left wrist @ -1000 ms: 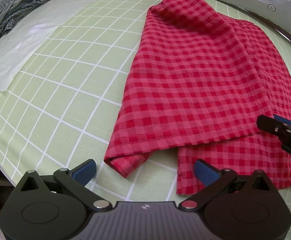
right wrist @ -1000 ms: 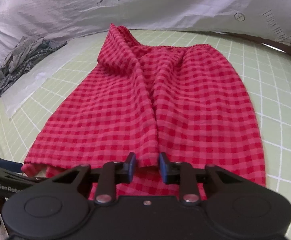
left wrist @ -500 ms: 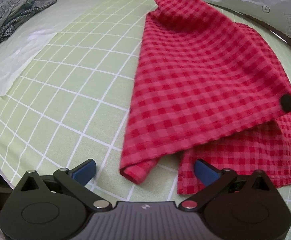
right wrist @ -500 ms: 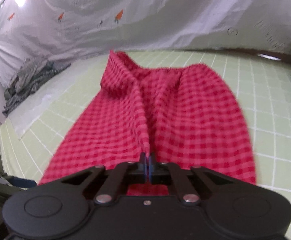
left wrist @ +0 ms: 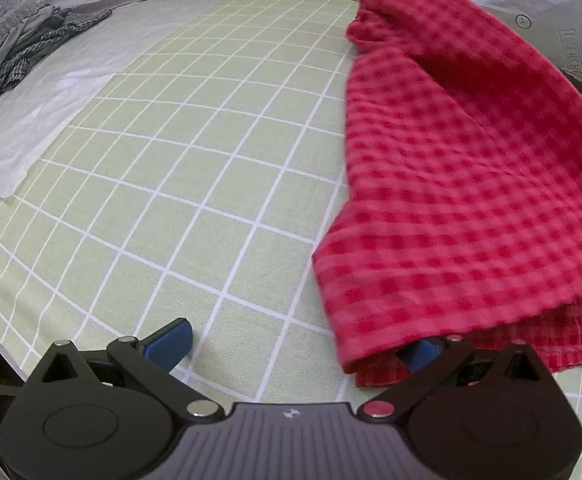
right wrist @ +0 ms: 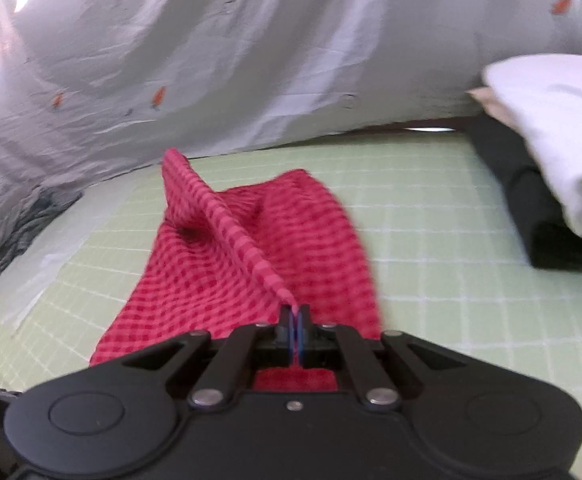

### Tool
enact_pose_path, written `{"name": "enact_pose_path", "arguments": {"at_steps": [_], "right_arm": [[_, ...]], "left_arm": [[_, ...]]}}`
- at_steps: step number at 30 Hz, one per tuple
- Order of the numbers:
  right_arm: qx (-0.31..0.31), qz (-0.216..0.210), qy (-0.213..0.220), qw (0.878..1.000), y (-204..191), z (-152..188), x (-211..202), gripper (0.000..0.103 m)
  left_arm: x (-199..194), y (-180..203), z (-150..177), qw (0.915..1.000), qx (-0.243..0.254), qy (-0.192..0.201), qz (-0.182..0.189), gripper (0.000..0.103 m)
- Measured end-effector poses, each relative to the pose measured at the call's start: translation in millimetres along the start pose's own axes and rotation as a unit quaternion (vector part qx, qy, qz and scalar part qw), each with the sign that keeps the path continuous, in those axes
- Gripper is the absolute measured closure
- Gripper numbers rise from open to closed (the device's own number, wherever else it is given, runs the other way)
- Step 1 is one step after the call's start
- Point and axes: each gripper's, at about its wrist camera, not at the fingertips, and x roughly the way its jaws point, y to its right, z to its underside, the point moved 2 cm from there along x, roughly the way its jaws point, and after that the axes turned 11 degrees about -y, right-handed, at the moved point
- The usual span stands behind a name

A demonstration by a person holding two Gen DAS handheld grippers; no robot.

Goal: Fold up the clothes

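Note:
Red checked shorts lie on the green grid mat, with one side lifted and drawn over to the right. My right gripper is shut on the hem of the shorts and holds it up off the mat, so a taut ridge of cloth runs from its tips to the far end. My left gripper is open and empty, low over the mat. Its right fingertip is partly under the hanging edge of the shorts; its left fingertip is over bare mat.
A crumpled grey checked garment lies at the far left on a white sheet. A folded stack, white cloth over black cloth, sits at the right. A white sheet with carrot prints hangs behind the mat.
My right gripper shut on the hem, then lifted it and carried it to the right. The left leg of the shorts peeled off the mat. My left gripper stayed open.

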Motion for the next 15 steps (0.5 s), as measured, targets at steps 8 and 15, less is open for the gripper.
{"name": "enact_pose_path", "arguments": {"at_steps": [8,15], "right_arm": [[0.043,0.054,-0.046,0.997,29,34,-1,0.101],[0.047,0.076,-0.103,0.991,34,54,19,0.101]], "left_arm": [[4,-7,-2,0.9999,0.014,0.001,0.004,0.0],[10,-21,-7,0.9997,0.022,0.003,0.006,0.0]]}}
